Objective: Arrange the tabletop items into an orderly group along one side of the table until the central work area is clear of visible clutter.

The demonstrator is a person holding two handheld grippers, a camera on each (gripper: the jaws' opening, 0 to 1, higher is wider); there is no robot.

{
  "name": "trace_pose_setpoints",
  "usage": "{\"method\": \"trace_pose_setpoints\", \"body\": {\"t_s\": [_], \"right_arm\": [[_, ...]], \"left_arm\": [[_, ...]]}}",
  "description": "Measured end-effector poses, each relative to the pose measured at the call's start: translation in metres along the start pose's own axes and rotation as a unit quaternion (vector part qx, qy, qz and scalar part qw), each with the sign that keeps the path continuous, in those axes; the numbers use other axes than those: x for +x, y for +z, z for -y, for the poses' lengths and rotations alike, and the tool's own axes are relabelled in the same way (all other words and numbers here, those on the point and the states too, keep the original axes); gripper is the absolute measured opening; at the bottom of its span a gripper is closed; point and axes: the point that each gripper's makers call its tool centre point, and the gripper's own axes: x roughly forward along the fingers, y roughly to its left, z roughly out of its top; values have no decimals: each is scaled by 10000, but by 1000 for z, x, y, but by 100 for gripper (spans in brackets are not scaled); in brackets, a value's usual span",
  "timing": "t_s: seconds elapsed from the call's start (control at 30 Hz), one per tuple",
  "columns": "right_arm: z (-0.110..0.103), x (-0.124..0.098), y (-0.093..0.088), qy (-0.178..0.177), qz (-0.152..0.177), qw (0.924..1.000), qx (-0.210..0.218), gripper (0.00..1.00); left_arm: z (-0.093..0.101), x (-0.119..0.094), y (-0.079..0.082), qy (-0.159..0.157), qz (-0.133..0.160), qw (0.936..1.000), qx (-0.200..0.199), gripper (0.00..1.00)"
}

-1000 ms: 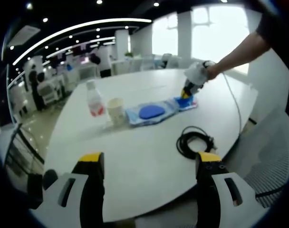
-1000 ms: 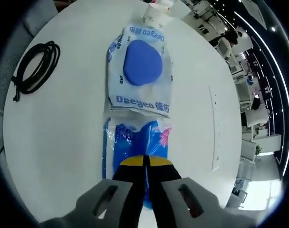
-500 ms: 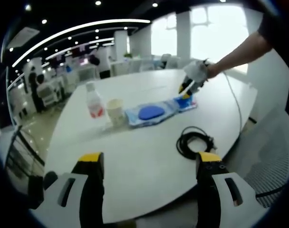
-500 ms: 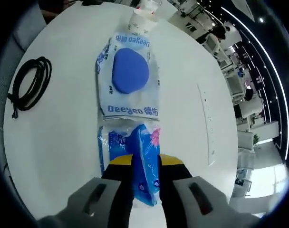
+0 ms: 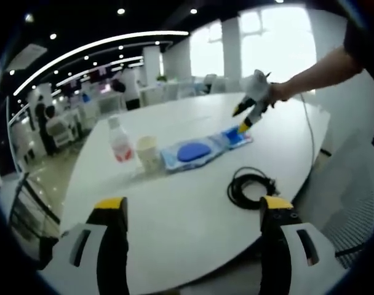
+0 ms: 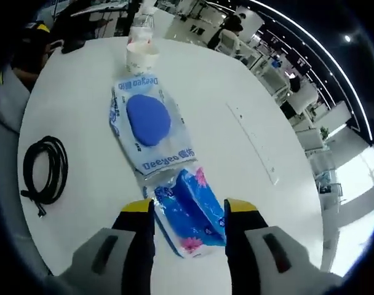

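White round table (image 6: 248,92), open-plan office behind with rows of desks and curved ceiling lights. Nearest in the right gripper view, the right gripper (image 6: 188,209) is released, jaws spread above the blue tissue pack (image 6: 190,212), not gripping it. The pack's long axis runs away from the gripper toward the blue-lidded wipes pack (image 6: 147,126), the two touching end to end. Beyond, the paper cup (image 6: 140,57), then the water bottle (image 6: 142,24), all in one line. Black coiled cable (image 6: 44,169) lies apart near the table edge. Left gripper (image 5: 193,212) open over the near edge, holding nothing.
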Motion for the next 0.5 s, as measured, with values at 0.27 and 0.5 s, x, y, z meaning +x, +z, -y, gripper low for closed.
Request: {"method": "trace_pose_setpoints", "body": {"t_s": [0.27, 0.5], "right_arm": [[-19, -20, 0, -164, 234, 9929, 1154, 59], [-39, -37, 8, -187, 504, 9833, 1739, 70]], "left_arm": [[1, 0, 3, -3, 57, 9999, 102, 94], [-1, 0, 3, 33, 67, 9998, 205, 100]]}}
